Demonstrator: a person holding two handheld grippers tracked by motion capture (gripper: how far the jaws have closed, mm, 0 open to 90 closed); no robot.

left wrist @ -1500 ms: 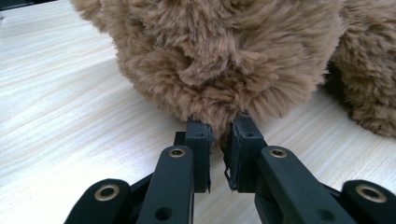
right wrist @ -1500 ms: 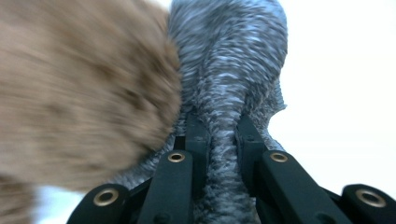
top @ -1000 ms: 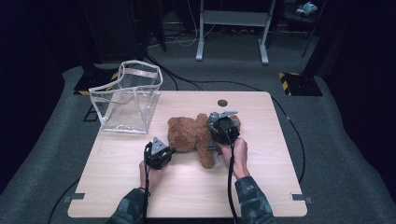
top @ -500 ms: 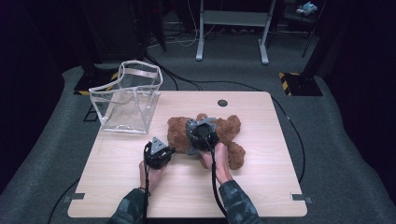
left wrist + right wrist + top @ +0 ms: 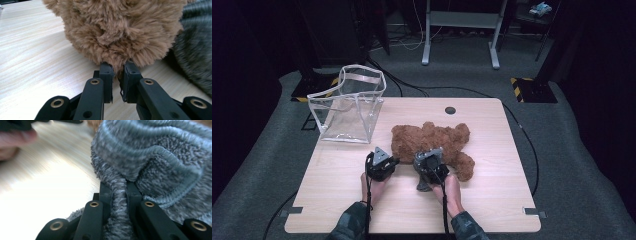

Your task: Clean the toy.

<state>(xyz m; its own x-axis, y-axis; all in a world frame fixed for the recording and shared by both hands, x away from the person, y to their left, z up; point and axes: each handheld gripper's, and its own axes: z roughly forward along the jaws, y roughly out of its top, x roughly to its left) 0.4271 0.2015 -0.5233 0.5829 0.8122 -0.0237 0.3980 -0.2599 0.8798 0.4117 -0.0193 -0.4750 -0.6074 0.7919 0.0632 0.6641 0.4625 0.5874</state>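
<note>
Teddy bear (image 5: 432,140): fur pinched in left jaws; right jaws clamp grey knit garment (image 5: 155,162), mostly hidden.

Your right claw (image 5: 424,186), clamped on a fold of the grey knit cloth (image 5: 160,165), has come away from the far side of the teddy bear (image 5: 432,140) and down to its near edge, close beside your left claw (image 5: 384,167). The bear no longer bunches up under your right hand; it lies stretched sideways across the surface (image 5: 492,200), further from the clear bag (image 5: 347,107).
</note>
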